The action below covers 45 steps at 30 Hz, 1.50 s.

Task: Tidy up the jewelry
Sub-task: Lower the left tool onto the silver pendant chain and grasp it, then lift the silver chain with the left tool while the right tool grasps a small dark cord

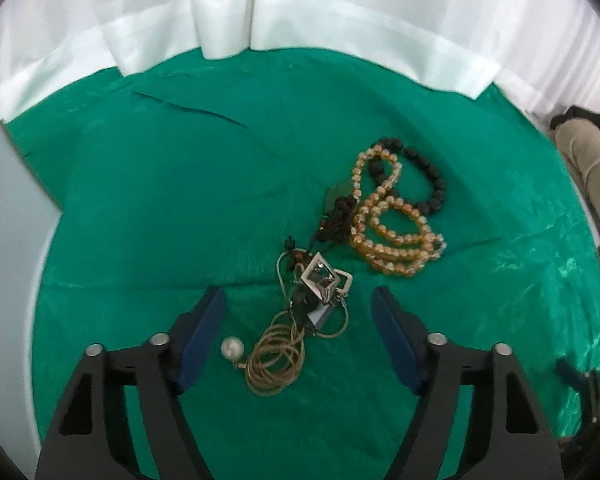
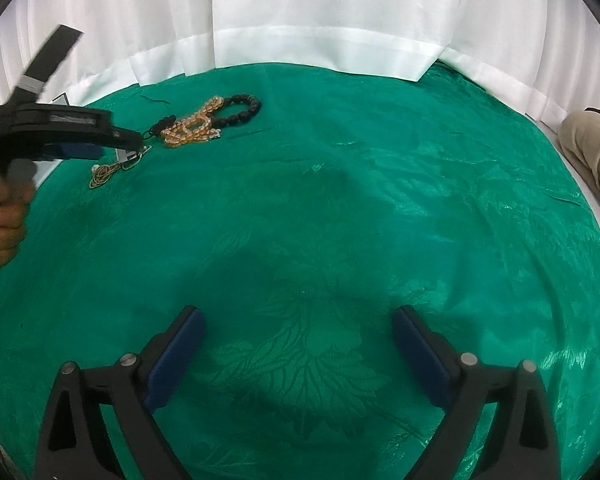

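Observation:
A heap of jewelry lies on the green cloth [image 1: 160, 200]. In the left wrist view an amber bead strand [image 1: 384, 232] overlaps a black bead bracelet [image 1: 424, 172]. Nearer me lie a square silver pendant [image 1: 319, 276], a coiled gold chain [image 1: 274, 354] and a pearl [image 1: 232, 347]. My left gripper [image 1: 298, 300] hangs open over the pendant and chain, its blue pads to either side and apart from them. In the right wrist view the left gripper [image 2: 136, 146] reaches the heap [image 2: 196, 128] from the left. My right gripper [image 2: 298, 318] stands open over bare cloth, nothing between its fingers.
White curtains [image 2: 320, 12] hang behind the table. A pale flat panel [image 1: 8, 216] stands at the cloth's left edge. A person's trouser leg [image 2: 592, 144] is at the right. A hand [image 2: 4, 216] holds the left gripper's handle.

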Each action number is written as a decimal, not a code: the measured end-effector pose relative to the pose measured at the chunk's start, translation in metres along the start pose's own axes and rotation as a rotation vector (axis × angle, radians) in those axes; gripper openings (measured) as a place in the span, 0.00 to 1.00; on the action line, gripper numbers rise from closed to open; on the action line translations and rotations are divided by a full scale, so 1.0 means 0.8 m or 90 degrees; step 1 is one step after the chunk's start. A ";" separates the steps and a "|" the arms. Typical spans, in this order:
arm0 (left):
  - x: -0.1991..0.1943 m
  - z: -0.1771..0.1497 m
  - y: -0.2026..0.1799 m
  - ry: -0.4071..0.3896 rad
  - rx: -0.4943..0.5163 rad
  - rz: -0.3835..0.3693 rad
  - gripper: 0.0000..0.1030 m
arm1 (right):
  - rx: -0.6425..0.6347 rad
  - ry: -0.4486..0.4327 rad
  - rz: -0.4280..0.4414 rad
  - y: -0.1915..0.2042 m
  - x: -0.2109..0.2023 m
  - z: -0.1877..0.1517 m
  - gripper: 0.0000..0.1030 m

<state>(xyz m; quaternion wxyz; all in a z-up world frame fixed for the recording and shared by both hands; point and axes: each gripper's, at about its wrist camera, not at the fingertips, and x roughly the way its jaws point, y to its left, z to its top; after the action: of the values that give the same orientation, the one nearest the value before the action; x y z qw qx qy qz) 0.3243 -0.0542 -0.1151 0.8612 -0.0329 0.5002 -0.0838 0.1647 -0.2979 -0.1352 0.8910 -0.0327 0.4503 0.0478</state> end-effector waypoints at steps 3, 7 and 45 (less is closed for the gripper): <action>0.003 -0.002 -0.005 -0.003 0.032 0.013 0.63 | 0.000 0.000 -0.001 0.000 0.000 0.000 0.96; 0.005 0.000 -0.012 -0.008 0.069 0.022 0.29 | -0.001 0.000 -0.001 0.000 0.001 0.000 0.96; -0.193 -0.170 0.054 -0.021 -0.084 -0.079 0.15 | -0.002 0.001 -0.002 0.000 0.002 0.001 0.96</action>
<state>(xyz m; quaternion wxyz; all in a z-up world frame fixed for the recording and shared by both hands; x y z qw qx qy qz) 0.1366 0.0194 -0.0569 0.8584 -0.1218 0.4874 -0.1037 0.1661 -0.2976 -0.1363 0.8908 -0.0350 0.4505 0.0475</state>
